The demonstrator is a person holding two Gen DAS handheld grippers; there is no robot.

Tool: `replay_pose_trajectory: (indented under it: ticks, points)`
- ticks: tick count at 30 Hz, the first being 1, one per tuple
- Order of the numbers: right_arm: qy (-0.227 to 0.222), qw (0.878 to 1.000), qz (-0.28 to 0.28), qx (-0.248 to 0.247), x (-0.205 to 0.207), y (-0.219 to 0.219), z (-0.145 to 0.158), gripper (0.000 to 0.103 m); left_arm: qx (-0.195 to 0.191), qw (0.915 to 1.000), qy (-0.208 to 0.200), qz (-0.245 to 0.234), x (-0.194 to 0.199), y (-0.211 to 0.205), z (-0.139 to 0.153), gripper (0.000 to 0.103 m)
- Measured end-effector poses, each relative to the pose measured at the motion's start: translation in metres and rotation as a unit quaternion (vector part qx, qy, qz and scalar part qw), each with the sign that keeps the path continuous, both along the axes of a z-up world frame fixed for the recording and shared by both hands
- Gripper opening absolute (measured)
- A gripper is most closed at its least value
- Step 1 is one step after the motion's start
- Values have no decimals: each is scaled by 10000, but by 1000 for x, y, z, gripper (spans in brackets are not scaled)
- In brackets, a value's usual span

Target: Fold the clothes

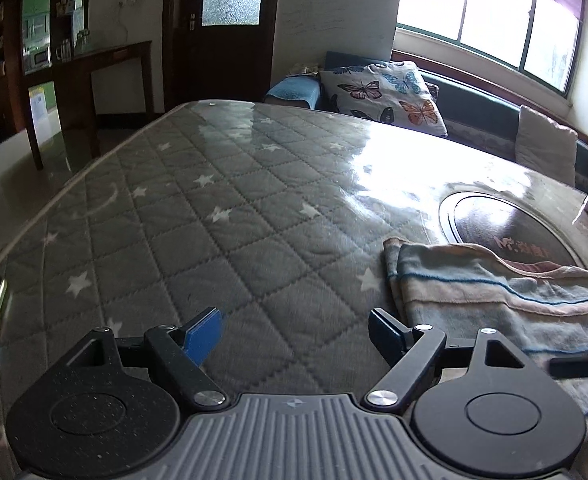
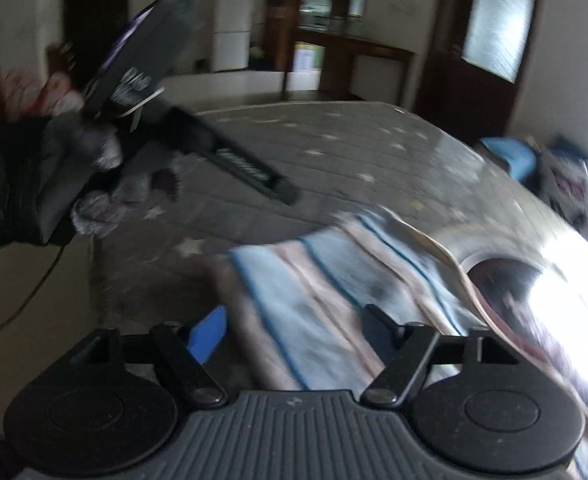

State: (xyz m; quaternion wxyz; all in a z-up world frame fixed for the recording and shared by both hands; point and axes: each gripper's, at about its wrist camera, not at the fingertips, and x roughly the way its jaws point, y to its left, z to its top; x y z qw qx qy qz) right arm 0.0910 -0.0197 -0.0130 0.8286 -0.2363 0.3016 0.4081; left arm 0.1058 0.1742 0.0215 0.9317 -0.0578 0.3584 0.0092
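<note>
We work on a quilted star-print table cover; the striped towel lies folded beside the cover's round cutout. Both the left gripper and right gripper stand spread, pinching nothing. We judge the towel soft, light and limp, best pinched at a corner nearest that cutout.

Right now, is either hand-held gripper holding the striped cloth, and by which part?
Neither. The left hand-held gripper stands open over bare table cover; the right hand-held gripper hovers open above the striped cloth.

Striped cloth cut off at right edge; right-wrist view motion-blurred throughout.
</note>
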Motion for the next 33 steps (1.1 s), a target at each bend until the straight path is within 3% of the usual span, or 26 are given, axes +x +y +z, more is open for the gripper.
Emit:
replay_pose_trajectory:
  ticks: [6,8,10,14,17,21,26,30,33]
  points:
    - [-364,9981,338,-377,-16,41,-15,56,-427,9990,90,-81,-10,6,-1,82]
    - [-492,9969,325,-513,-20,47,-20,40,-610,9980,111,-153,-12,4,-1,82]
    - [-481,9972,257,-506,-19,47,-21,31,-733,9970,121,-215,-13,0,0,82]
    - [-291,9993,67,-245,-12,36,-12,16,-1101,9931,242,-335,-8,-7,1,82]
    - [-95,9998,-108,123,-6,23,1,14,-1379,9889,412,-375,-3,-12,-2,82]
    - [177,9979,-267,568,-1,4,16,12,-2020,9766,654,-350,5,-13,-7,77]
    - [191,9960,-287,828,-6,-14,24,8,-2512,9635,798,-458,11,-18,-11,56]
    - [235,9951,-204,938,-14,-25,26,8,-2926,9498,979,-516,14,-21,-19,21]
    - [286,9942,-175,1017,-17,-37,26,11,-2873,9520,930,-504,11,-22,-19,13]
